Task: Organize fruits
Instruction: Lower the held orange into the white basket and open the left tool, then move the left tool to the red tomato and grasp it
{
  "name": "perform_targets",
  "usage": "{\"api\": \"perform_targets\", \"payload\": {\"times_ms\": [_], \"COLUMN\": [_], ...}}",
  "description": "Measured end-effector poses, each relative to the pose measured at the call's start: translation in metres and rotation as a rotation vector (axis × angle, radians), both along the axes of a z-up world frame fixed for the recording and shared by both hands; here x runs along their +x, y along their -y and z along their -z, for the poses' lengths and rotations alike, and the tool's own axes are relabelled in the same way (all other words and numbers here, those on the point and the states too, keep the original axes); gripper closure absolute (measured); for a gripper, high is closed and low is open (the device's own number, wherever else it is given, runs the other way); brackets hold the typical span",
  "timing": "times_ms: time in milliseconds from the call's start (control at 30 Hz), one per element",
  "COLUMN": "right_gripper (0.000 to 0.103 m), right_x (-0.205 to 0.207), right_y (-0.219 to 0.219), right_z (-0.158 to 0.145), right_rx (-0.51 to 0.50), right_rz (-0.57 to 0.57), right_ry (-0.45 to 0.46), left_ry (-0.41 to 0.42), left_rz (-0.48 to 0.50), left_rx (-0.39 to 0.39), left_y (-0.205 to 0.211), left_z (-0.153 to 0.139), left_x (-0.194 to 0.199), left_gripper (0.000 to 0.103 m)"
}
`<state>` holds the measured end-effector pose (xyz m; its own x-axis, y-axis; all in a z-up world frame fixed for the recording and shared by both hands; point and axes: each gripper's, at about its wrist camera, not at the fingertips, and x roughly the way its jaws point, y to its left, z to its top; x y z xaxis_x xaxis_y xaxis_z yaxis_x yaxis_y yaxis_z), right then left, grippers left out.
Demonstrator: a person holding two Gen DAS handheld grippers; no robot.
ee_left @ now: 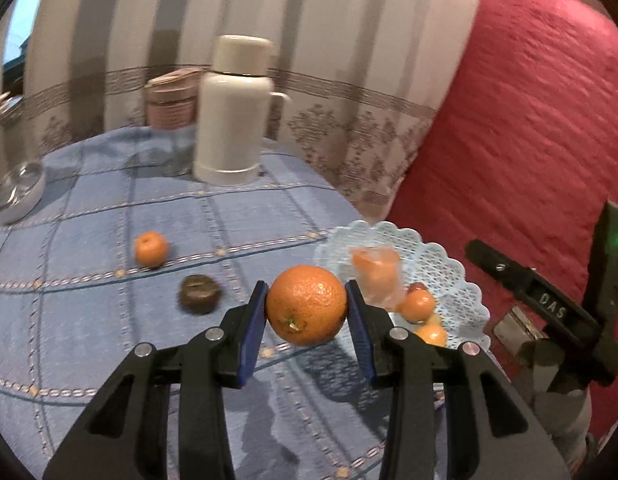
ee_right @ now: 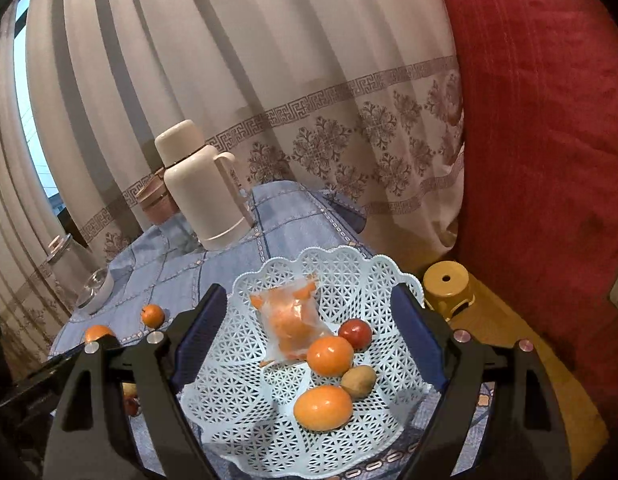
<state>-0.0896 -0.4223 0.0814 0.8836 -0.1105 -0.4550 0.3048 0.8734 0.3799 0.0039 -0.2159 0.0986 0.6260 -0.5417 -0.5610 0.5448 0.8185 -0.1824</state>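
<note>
The orange (ee_left: 307,305) had a dimpled, faintly glossy peel, pressed between the matt blue pads (ee_left: 255,322) of the left gripper (ee_left: 307,312), whose black plastic carried shiny metal rivets. The basket (ee_right: 349,268) was pale blue openwork plastic holding a packet (ee_right: 291,326) in clear, crinkled glossy film. Woven blue cloth (ee_left: 89,280) covered the counter, where the flask (ee_left: 233,112) looked smooth, cream and softly shiny.

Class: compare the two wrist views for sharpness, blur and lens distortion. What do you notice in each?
Left wrist view: the orange in the left tongs is sharp, while the thermos and wrapped fruit smear with motion blur. Right wrist view: crisp basket lattice; fisheye bends the curtain.
</note>
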Motion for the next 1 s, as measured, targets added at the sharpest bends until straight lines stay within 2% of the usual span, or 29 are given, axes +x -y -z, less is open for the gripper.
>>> {"api": "perform_targets", "payload": {"times_ms": [133,400,533,633,700,867,933,1000], "right_gripper": [0.018,0.018,0.018,0.018,0.018,0.017,0.012,0.008], "right_x": [0.002,0.000,0.000,0.000,0.000,-0.001,-0.004,-0.008], "right_y": [0.004,0.015,0.016,0.015,0.014,0.010,0.008,0.004], "right_z": [0.006,0.009,0.010,0.009,0.009,0.006,0.004,0.000], "right_rx": [0.019,0.063,0.061,0.056,0.053,0.036,0.020,-0.017], "right_rz": [-0.001,0.016,0.015,0.013,0.010,0.022,0.039,0.051], "right_ry": [-0.007,0.002,0.002,0.000,-0.001,0.017,0.040,0.077], "left_ry": [-0.019,-0.033,-0.050,-0.046,-0.044,-0.039,-0.033,-0.030], "left_rz": [0.046,0.085,0.078,0.067,0.058,0.026,0.012,0.001], "left_rx": [0.005,0.063,0.071,0.063,0.055,0.047,0.046,0.045], "left_y": [0.023,0.052,0.052,0.048,0.044,0.032,0.027,0.022], "left_z": [0.008,0.026,0.032,0.032,0.030,0.025,0.024,0.023], "left_x": [0.003,0.002,0.004,0.006,0.007,0.011,0.012,0.013], "left_gripper": [0.064,0.064,0.063,0.059,0.053,0.050,0.050,0.043]}}
